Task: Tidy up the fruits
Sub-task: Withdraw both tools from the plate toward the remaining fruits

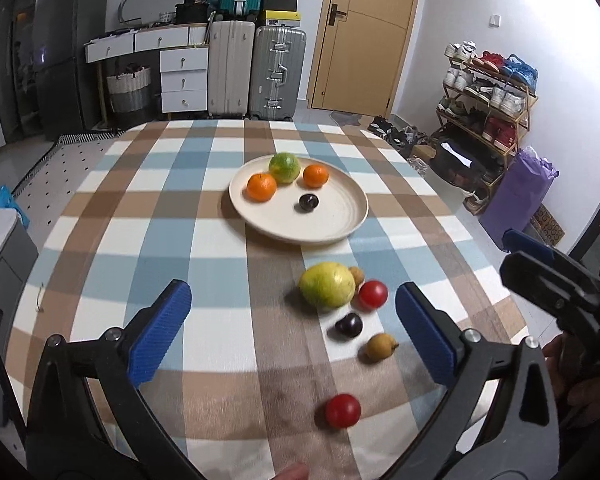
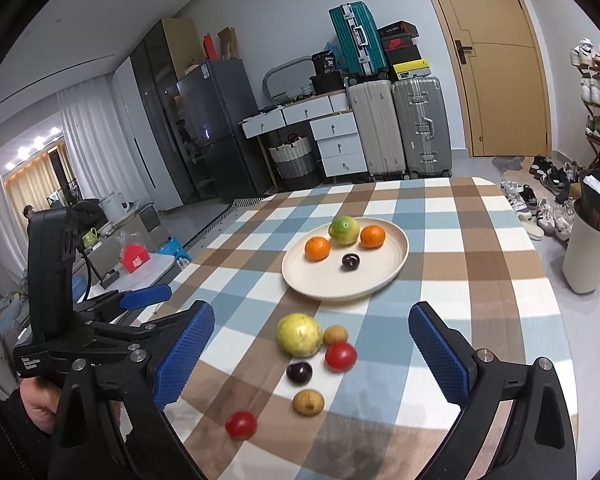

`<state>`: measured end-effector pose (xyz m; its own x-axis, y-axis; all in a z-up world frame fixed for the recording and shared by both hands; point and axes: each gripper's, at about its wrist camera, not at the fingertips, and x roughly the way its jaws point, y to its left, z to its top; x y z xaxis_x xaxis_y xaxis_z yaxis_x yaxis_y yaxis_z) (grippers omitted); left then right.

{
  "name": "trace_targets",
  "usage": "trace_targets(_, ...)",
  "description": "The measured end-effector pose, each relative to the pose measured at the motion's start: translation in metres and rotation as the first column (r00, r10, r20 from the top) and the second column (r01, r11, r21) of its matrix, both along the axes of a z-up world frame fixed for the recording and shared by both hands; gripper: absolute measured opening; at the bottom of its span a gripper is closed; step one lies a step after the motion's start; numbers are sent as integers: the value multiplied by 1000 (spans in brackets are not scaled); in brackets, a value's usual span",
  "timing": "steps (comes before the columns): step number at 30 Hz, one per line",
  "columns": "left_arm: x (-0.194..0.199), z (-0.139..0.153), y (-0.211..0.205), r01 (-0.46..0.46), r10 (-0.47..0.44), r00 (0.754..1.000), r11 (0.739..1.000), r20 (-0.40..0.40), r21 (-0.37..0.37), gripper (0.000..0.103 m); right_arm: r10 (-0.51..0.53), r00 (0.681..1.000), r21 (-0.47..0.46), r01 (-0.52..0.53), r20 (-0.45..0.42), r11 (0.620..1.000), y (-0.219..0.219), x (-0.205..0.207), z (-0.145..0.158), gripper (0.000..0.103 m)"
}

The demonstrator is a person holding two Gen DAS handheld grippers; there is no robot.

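Left gripper [image 1: 293,330]: blue-padded fingers [image 1: 162,332] spread wide with nothing between them, held above the near part of the bench [image 1: 140,240].
Right gripper [image 2: 311,354]: fingers [image 2: 440,354] likewise wide apart and holding nothing, over the loose fruit; it also shows at the right edge of the left wrist view.
Plate [image 1: 340,224]: cream, round, on the checked cloth toward the far side of the bench.
On the plate: a green citrus [image 1: 284,167] at the back between two oranges [image 1: 261,187], with a dark plum [image 1: 309,202] lying apart toward the front.
Loose fruit: a yellow-green guava [image 1: 327,285] sits on the cloth nearer than the plate, a small tan fruit [image 1: 356,276] touching its far right side and a red tomato [image 1: 373,295] just beside it.
Nearer still: a second dark plum [image 1: 349,325], then a brownish longan-like fruit [image 1: 380,347].
Closest: another red tomato [image 1: 343,410], set apart from the cluster.
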<state>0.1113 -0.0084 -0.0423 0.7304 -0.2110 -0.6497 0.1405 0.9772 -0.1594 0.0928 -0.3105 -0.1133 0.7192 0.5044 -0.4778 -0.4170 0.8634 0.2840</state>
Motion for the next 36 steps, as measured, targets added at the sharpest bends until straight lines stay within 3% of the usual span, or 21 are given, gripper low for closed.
trace_targets(19, -22, -75, -17, 12, -6, 992, 999, -127, 45, 102, -35, 995, 11, 36, -97, 999, -7, -31, -58, 101)
trace_targets(36, -18, -101, -30, 33, -21, 985, 997, -169, 69, 101, -69, 986, 41, 76, -152, 996, -18, -34, -77, 101)
